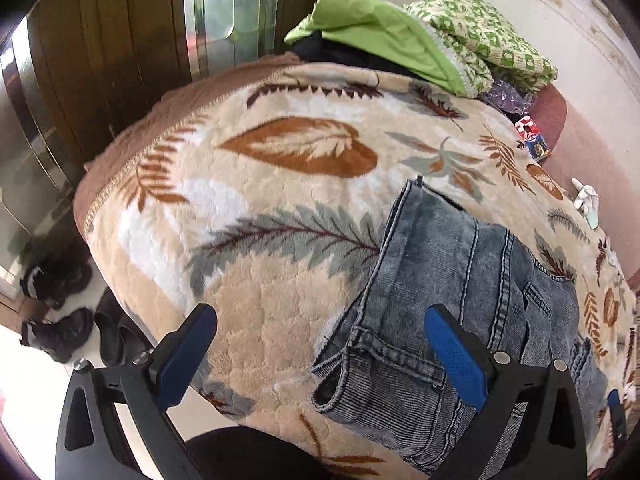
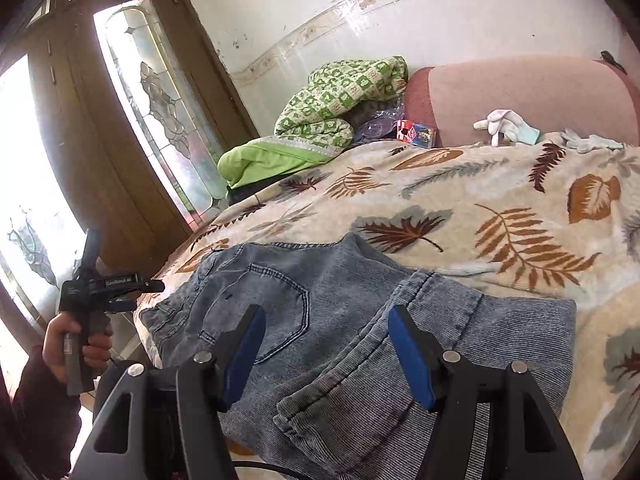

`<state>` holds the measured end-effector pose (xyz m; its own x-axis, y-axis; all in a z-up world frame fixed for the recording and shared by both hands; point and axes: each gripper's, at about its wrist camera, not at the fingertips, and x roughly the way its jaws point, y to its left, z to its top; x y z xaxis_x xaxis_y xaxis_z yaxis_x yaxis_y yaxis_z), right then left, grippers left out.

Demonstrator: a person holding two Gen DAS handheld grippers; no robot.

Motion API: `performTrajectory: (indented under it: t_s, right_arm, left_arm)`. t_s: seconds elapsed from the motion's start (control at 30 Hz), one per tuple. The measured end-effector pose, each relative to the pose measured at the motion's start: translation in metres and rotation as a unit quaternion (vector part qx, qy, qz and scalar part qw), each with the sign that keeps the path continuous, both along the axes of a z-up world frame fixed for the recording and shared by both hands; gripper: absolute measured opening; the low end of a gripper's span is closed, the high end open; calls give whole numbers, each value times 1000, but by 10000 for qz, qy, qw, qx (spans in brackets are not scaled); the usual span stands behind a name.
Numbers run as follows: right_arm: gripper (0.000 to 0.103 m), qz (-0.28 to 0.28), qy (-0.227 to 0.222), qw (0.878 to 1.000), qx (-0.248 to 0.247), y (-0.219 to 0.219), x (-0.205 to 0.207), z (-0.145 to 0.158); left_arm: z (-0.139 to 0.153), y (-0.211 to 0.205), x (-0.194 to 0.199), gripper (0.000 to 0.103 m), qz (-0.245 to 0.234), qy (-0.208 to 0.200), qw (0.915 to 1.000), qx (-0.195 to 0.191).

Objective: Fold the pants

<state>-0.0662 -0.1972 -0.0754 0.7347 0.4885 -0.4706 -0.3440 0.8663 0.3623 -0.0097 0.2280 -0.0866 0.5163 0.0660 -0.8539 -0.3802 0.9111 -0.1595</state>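
Folded blue-grey jeans (image 1: 440,264) lie on a leaf-patterned blanket (image 1: 260,184) at the near edge of a bed. In the right wrist view the jeans (image 2: 340,292) show a back pocket (image 2: 276,312), with a folded leg and its hem (image 2: 320,404) laid across them. My right gripper (image 2: 326,310) hovers open just above that leg, and nothing is pinched between its blue pads. My left gripper (image 1: 320,309) is open over the blanket at the jeans' left edge, holding nothing. A person's hand (image 2: 78,340) grips its handle beyond the bed's left side.
A green patterned quilt (image 2: 344,96) and green cloth (image 2: 260,160) are piled at the far end. White gloves (image 2: 504,126) and a small colourful box (image 2: 416,132) lie by the pink backrest (image 2: 520,92). Dark shoes (image 1: 56,304) sit on the floor by the glazed door (image 2: 160,100).
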Motion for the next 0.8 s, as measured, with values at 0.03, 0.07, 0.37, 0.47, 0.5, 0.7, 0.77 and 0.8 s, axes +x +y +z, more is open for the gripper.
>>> performTrajectory:
  t_s: [0.03,0.07,0.37,0.47,0.5,0.7,0.77,0.8]
  right_arm:
    - [67,9,8,10000,-17,1,1,-1]
    - [67,10,4,10000,-30,2,0,-2]
    - [67,100,-153,9997,-161,12,-6,-6]
    - [67,74,-154,9996,-230,14,-7,-7]
    - [67,66,-150,9996,-242,14,-6,-8]
    - [67,-76,-128,9996,-222,9,-4,-9]
    - [67,-148,-108,9996,-202,6,-2,-8]
    - [67,-184,-97,9996,-176,3,-2,-8]
  left_arm:
    - [-4,1,-1,103,5,56,9999,-91]
    - [-7,1,-1,103,8,78,9998,-163]
    - [-26,-14,2,103,-477,282,9961,-691]
    - [-36,-22,6,103,-640,398,9929,-921]
    - [-40,-24,7,102,-686,436,9919,-981]
    - [-36,-38,15,74,-885,236,9933,-700]
    - [-34,-39,18,61,-921,144,9930,-730]
    - [-33,-39,18,50,-953,82,9920,-823]
